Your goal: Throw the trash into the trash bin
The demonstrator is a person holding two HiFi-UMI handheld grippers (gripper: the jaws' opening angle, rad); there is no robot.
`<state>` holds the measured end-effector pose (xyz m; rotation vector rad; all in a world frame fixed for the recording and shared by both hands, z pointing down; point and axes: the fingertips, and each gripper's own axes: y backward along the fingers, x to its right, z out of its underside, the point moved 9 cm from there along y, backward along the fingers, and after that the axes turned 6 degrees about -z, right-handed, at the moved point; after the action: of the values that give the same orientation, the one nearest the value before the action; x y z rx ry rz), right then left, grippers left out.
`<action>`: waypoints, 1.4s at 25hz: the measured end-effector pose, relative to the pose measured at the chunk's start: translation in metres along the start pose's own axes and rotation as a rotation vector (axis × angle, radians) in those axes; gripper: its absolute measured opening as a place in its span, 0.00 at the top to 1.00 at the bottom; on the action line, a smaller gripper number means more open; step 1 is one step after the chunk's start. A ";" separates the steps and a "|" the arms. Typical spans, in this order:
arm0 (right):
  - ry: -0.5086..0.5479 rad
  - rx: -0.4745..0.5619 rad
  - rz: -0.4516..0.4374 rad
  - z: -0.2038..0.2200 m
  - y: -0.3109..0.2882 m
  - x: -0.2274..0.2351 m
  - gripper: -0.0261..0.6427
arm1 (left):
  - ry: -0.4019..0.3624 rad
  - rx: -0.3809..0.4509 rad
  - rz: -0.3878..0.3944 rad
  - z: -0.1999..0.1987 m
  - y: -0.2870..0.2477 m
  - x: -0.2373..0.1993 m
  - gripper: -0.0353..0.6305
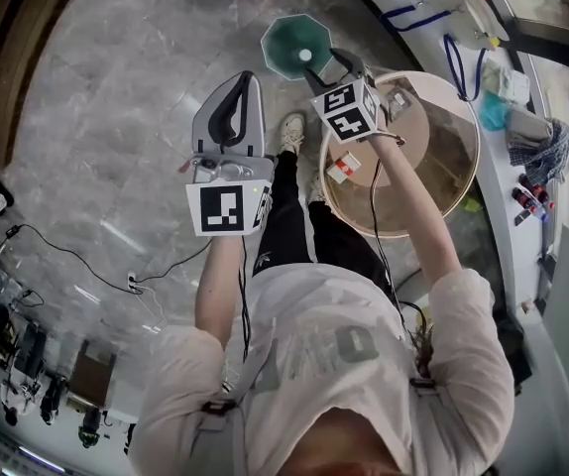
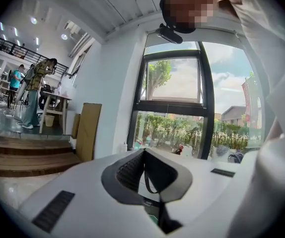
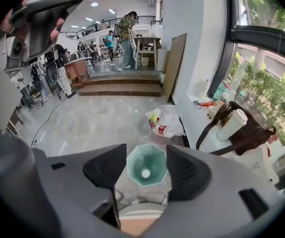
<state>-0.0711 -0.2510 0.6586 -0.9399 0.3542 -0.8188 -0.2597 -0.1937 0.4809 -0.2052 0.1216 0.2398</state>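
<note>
Head, right gripper views share bin (image 1: 297, 48) (image 3: 147, 165)

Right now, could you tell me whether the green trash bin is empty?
Not empty: the right gripper view shows one small white piece on the bottom of the upright trash bin.

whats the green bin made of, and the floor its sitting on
The green bin looks like thin translucent plastic with a glossy finish: its faceted walls glow pale and the rim edge is crisp. The floor appears to be polished stone or marble-look tile, with grey veining and soft reflections; which of the two can't be told.
</note>
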 end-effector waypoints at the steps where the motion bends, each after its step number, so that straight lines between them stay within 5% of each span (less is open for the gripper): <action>1: 0.000 0.003 0.000 -0.002 0.002 0.000 0.60 | -0.002 0.003 0.001 -0.002 0.000 0.000 0.93; 8: -0.036 0.059 0.034 -0.011 0.036 0.000 0.59 | 0.007 0.022 0.003 -0.013 0.011 0.012 0.93; 15: -0.126 0.289 0.006 -0.040 0.133 -0.004 0.63 | -0.018 0.071 0.031 -0.040 0.040 0.044 0.93; 20: -0.104 0.586 0.124 -0.052 0.243 -0.021 0.92 | -0.055 0.134 0.065 -0.069 0.070 0.082 0.93; 29: -0.032 0.914 0.327 -0.014 0.432 -0.095 0.94 | -0.100 0.232 0.055 -0.133 0.141 0.158 0.93; 35: -0.019 1.026 0.412 0.015 0.512 -0.127 0.94 | -0.169 0.321 0.078 -0.165 0.174 0.205 0.93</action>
<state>0.0922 0.0201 0.2362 0.0904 0.0666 -0.4956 -0.1206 -0.0180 0.2582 0.1397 -0.0004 0.3104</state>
